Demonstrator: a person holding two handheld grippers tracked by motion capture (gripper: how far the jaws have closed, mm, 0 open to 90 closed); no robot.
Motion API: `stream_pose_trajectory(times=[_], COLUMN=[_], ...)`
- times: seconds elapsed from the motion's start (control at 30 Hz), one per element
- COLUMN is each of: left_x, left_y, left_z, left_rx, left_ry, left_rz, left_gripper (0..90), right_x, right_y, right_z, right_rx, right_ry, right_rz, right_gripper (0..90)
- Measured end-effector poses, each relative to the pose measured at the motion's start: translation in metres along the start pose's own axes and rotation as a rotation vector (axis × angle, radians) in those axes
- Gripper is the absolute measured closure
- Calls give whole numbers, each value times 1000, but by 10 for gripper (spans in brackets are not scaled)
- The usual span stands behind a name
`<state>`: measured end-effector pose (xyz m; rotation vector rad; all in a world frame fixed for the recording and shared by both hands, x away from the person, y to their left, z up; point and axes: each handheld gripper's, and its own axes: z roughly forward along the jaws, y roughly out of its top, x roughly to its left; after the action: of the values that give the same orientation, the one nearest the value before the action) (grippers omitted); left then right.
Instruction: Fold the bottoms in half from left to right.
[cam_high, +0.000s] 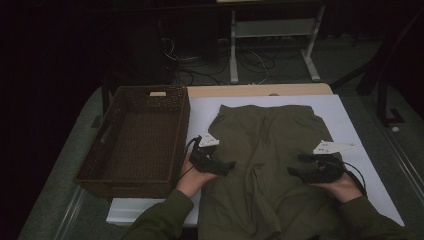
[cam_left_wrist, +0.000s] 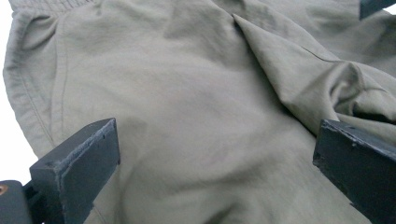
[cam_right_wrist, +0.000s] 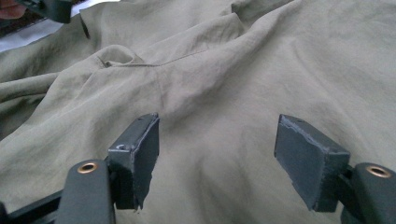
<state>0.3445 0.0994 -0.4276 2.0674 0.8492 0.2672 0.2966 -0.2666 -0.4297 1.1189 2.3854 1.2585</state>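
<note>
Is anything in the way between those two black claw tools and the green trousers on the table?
Nothing visible is. The left gripper and the right gripper both sit right at the olive trousers, jaws open, with bare cloth between and ahead of them in both gripper views. The wicker basket stands off to the left, apart from the trousers.

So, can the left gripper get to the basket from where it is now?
Probably yes: the left gripper is open over the trousers, and the basket stands just beside that hand with nothing between.

olive-green shorts (cam_high: 265, 150), thin woven fabric, spread flat on white table cover, elastic waistband at the far edge, legs toward the person, wrinkled, diagonal fold ridge near the crotch seam, just right of the basket
</note>
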Motion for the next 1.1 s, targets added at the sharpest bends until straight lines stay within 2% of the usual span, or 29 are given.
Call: stream_pose_trajectory(times=[0.37,0.6,1.1], left_x=[16,24,40], left_y=[15,21,28], left_z=[14,21,36], left_rx=[-4,-4,2], left_ry=[79,126,147], left_rz=[-41,-41,-82], left_gripper=[0,0,0], right_x=[-1,-1,-1], right_y=[0,0,0], right_z=[0,0,1], right_rx=[-8,-6,1], right_ry=[6,4,6], right_rz=[4,5,5], right_gripper=[300,297,296])
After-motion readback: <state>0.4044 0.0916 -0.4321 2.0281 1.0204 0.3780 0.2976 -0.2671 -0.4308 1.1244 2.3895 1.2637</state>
